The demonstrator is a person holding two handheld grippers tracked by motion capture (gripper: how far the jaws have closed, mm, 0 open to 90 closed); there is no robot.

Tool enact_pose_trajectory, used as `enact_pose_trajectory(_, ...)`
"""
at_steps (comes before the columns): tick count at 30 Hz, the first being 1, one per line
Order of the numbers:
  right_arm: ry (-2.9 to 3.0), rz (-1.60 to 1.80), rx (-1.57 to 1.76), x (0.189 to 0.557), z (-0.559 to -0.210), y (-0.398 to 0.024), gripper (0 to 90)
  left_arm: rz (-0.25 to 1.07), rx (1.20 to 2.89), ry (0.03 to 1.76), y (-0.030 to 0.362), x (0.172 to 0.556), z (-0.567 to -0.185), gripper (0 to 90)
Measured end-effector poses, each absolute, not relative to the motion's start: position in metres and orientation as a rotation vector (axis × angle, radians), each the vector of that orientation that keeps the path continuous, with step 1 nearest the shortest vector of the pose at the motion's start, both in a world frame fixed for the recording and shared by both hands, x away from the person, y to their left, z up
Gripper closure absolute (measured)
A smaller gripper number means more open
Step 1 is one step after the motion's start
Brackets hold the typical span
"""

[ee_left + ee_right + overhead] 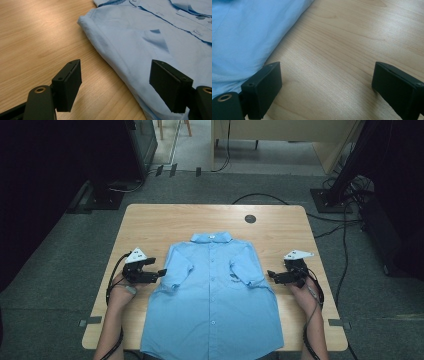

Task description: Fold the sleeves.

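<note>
Light-blue short-sleeved button shirt [215,295]: laid flat, front up, on the wooden table [150,222], collar toward the far edge, both sleeves folded in, hem over the near edge.

Left tool [161,272]: at the shirt's left sleeve fold; jaws wide apart, holding nothing; in the left gripper view one jaw stands over bare wood, the other over the cloth edge.

Right tool [270,275]: just beside the shirt's right side; jaws wide apart over bare wood, holding nothing.
</note>
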State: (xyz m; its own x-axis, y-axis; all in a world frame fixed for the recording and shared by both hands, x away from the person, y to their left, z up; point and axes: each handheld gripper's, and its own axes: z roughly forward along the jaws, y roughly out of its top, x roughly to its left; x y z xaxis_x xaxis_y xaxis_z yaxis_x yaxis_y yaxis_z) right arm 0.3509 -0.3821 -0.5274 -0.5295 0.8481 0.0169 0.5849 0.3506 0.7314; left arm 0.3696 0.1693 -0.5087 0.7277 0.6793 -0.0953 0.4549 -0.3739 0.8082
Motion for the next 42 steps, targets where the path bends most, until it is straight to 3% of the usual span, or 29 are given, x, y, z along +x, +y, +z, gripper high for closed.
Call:
enact_pose_trajectory(38, 2.252, 0.990, 1.263, 0.350, -0.527, -0.382, 8.6, 0.371, 2.088, 0.963, 0.191, 0.372, -0.523, 25.9)
enact_pose_trajectory(42, 2.267, 0.973, 1.265, 0.351, -0.528, -0.381, 1.9, 0.410, 2.110, 0.956, 0.187, 0.371, -0.524, 25.9)
